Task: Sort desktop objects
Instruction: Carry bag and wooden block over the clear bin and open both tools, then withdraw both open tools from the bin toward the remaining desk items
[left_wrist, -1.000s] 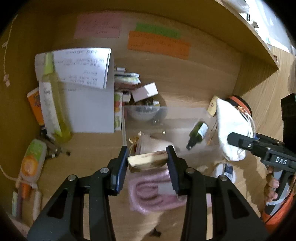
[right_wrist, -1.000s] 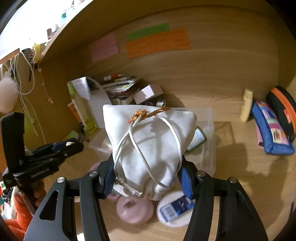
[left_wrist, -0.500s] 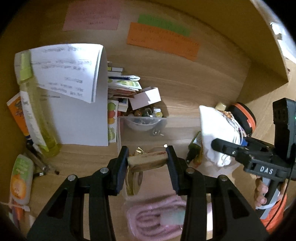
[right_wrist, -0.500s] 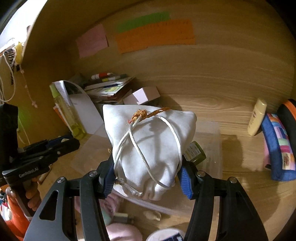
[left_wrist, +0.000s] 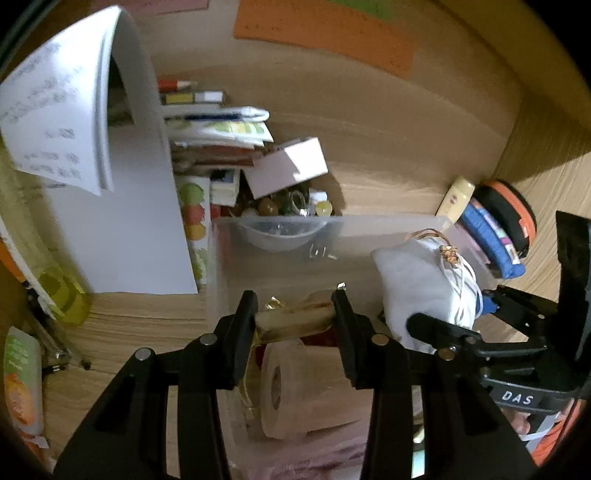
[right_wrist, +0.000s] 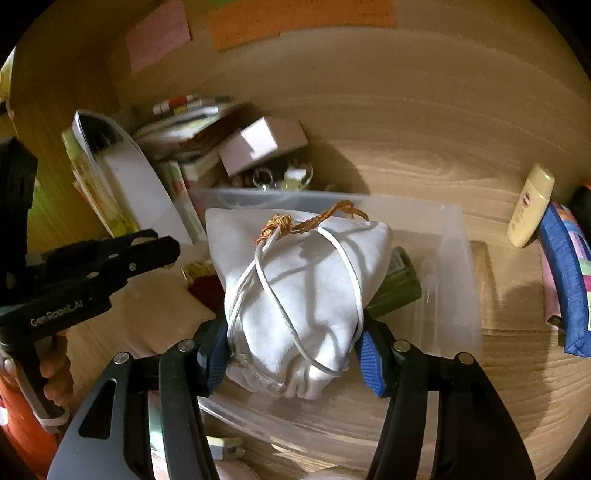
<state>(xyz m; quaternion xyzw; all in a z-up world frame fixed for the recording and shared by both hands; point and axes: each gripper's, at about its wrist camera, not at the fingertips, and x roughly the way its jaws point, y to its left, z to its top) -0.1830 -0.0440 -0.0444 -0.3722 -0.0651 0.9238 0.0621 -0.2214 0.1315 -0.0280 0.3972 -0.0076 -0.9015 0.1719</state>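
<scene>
My left gripper (left_wrist: 294, 325) is shut on a small wooden block (left_wrist: 295, 322) and holds it over the clear plastic bin (left_wrist: 369, 223). A roll of tape (left_wrist: 295, 391) lies in the bin below it. My right gripper (right_wrist: 295, 343) is shut on a white drawstring pouch (right_wrist: 299, 280) with an orange knot and holds it over the bin (right_wrist: 454, 266). The pouch (left_wrist: 421, 284) also shows in the left wrist view, at the bin's right side. A green bottle (right_wrist: 399, 288) lies in the bin behind the pouch.
A curled paper pad (left_wrist: 85, 147), stacked books (left_wrist: 218, 125) and a pink box (left_wrist: 288, 166) stand behind the bin. A cream tube (right_wrist: 530, 205) and a blue pouch (right_wrist: 565, 280) lie to the right. A pink cable (left_wrist: 332, 454) lies in front.
Both grippers have moved forward and down over the bin, each keeping its hold. The bin and the clutter behind it look much closer now.
</scene>
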